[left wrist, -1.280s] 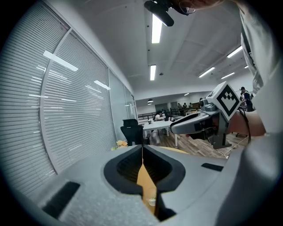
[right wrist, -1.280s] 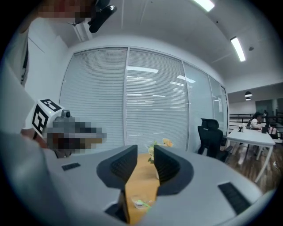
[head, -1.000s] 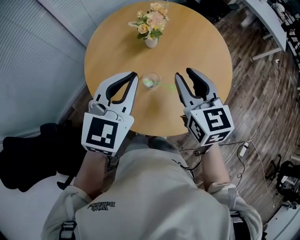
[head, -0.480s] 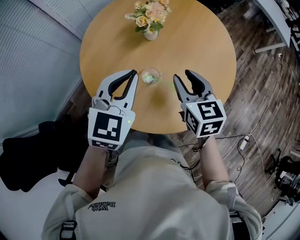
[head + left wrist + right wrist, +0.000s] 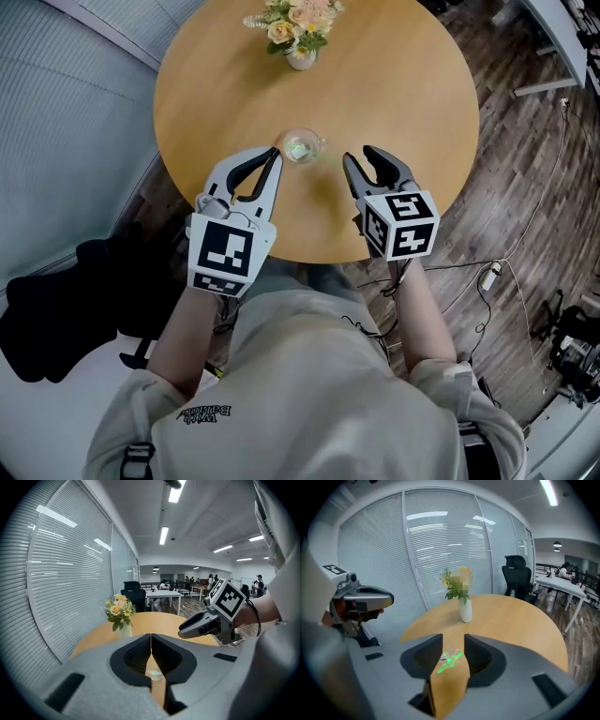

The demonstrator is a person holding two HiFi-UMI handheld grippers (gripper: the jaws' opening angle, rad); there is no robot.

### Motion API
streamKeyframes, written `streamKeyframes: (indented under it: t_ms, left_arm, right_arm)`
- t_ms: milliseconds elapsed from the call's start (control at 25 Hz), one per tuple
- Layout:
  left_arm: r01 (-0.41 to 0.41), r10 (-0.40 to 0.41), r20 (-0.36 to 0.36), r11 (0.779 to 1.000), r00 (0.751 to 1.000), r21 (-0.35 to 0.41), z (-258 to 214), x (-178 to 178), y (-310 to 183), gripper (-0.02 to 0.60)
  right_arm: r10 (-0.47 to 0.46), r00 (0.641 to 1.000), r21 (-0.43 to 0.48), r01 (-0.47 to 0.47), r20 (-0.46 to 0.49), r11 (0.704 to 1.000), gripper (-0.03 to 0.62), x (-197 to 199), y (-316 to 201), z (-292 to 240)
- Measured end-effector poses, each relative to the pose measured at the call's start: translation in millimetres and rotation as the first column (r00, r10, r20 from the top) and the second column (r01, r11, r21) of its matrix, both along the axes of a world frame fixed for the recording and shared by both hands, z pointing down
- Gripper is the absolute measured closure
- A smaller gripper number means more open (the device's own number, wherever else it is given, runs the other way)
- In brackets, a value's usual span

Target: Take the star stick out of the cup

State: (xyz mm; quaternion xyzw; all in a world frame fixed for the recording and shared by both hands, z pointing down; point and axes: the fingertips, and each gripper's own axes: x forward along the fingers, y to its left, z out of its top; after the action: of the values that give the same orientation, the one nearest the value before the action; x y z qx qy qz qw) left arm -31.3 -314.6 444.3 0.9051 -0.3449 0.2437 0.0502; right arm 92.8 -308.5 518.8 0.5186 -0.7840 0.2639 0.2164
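wooden round table [image 5: 412, 94] leaves open top around the cup [image 5: 302, 147]; its near edge lies well this side of the cup, plank floor [image 5: 525, 187] to the cup's right, blinds [image 5: 56, 141] to its left. left gripper [image 5: 275, 154], jaws closed together and empty, points just left of the cup; right gripper [image 5: 359, 156], jaws wide apart, sits near its right. vase of flowers [image 5: 300, 56] stands well beyond the cup. green star stick [image 5: 449, 660] sits in the cup.

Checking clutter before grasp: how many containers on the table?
2. A clear cup toward the near side of the table; a white vase of flowers at its far edge. None look hidden.
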Motion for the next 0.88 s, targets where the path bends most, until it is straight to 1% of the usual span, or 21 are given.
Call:
streamKeyframes:
  t_ms: [160, 400, 440, 520, 640, 880]
  left_arm:
    - [0.004, -0.004, 0.008, 0.999, 1.000, -0.032, 12.3, -2.3, 4.3, 0.560]
    - [0.018, -0.018, 0.012, 0.998, 1.000, -0.060, 23.2, -7.4, 6.4, 0.560]
    - [0.019, -0.018, 0.013, 0.998, 1.000, -0.061, 23.8, -7.7, 6.7, 0.560]
    - [0.020, -0.019, 0.013, 0.998, 1.000, -0.063, 24.7, -8.1, 7.9, 0.560]
    - [0.023, -0.022, 0.014, 0.998, 1.000, -0.065, 25.5, -8.9, 10.8, 0.560]
    - [0.032, -0.031, 0.010, 0.998, 0.999, -0.052, 20.1, -12.3, 15.8, 0.560]
  right_arm:
    - [0.020, 0.999, -0.041, -0.019, 0.027, 0.999, 0.454, 0.1, 2.6, 14.2]
    - [0.022, 0.999, -0.088, -0.018, 0.046, 0.996, 0.456, -2.5, 8.0, 28.9]
    - [0.026, 0.998, -0.090, -0.021, 0.049, 0.996, 0.466, -2.5, 8.6, 29.9]
    - [0.034, 0.998, -0.088, -0.029, 0.056, 0.996, 0.510, -2.1, 9.5, 30.7]
    - [0.028, 0.997, -0.087, -0.022, 0.066, 0.996, 0.541, -3.9, 10.6, 31.1]
    - [-0.001, 0.998, -0.056, 0.005, 0.067, 0.998, 0.556, -8.6, 11.0, 19.2]
